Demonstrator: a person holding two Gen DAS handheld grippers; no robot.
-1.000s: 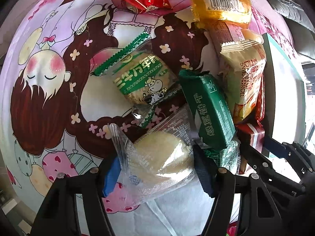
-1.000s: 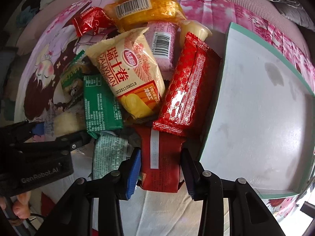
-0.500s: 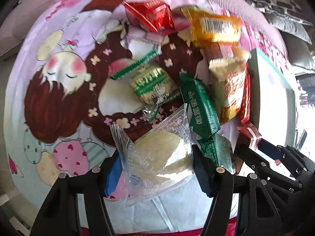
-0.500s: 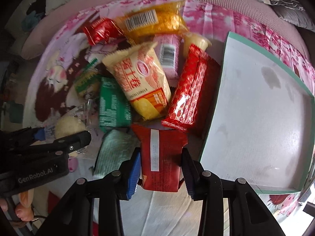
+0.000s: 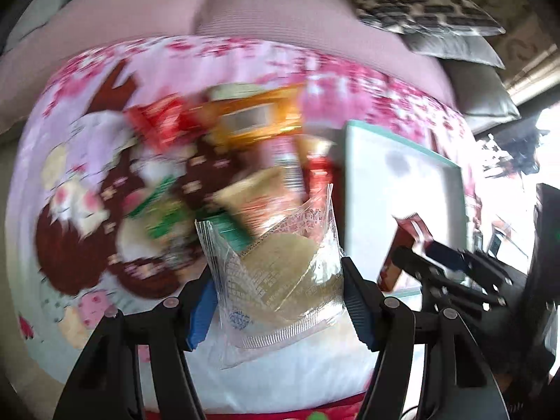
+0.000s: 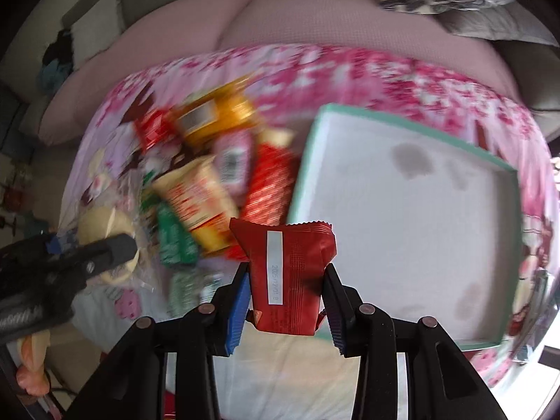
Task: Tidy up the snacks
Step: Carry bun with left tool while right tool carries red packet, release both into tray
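My left gripper [image 5: 276, 297] is shut on a clear packet with a pale round cake [image 5: 280, 273] and holds it above the cloth. My right gripper [image 6: 285, 301] is shut on a dark red snack packet [image 6: 287, 276], lifted near the left edge of the white tray with a teal rim [image 6: 402, 119]. The red packet also shows in the left wrist view [image 5: 402, 248], and the tray too [image 5: 402, 140]. The blurred pile of snacks [image 6: 210, 175] lies left of the tray.
A pink cartoon-print cloth [image 5: 87, 175] covers the surface. A pink cushion [image 6: 280, 17] and patterned pillows [image 5: 420, 3] lie behind it. The pile holds orange [image 6: 217, 115], red [image 6: 269, 182], yellow and green packets.
Both grippers have lifted their packets up off the pile and pulled back. The view now takes in the whole cloth and the cushion behind, with motion blur.
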